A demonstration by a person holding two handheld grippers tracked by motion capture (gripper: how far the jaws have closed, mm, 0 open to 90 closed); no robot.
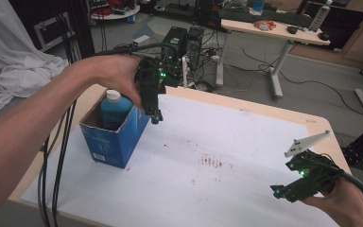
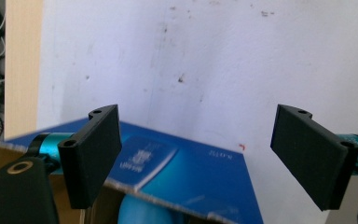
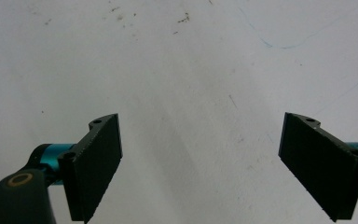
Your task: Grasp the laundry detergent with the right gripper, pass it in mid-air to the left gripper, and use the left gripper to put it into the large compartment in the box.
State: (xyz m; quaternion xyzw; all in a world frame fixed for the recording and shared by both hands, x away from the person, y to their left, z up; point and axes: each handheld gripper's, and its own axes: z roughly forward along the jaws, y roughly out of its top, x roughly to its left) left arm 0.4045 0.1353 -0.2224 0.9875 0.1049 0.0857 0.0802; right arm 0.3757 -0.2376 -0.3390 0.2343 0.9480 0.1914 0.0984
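Two grippers are in my hands above the table [image 1: 246,109], which carries a white sheet [image 1: 227,142] with some brown stains near its middle. At the left edge of the sheet stands a blue carton [image 1: 111,137], open at the top. Inside it a blue bottle [image 1: 113,109] with a white cap [image 1: 113,95] stands upright, and the cap rises a little above the carton rim.

My left gripper [image 1: 155,118] hangs over the right upper corner of the carton and points down. Its jaws stand wide apart and nothing is between them. In the left gripper view, I see the blue flap of the carton [image 2: 186,172] just under the jaws, and a small part of the bottle [image 2: 140,210] below that flap. The pads do not touch either of them.

My right gripper [image 1: 278,191] is near the right front corner of the table, well apart from the carton. Its jaws are also wide open and empty. In the right gripper view, the bare white sheet [image 3: 177,70] lies beneath them.
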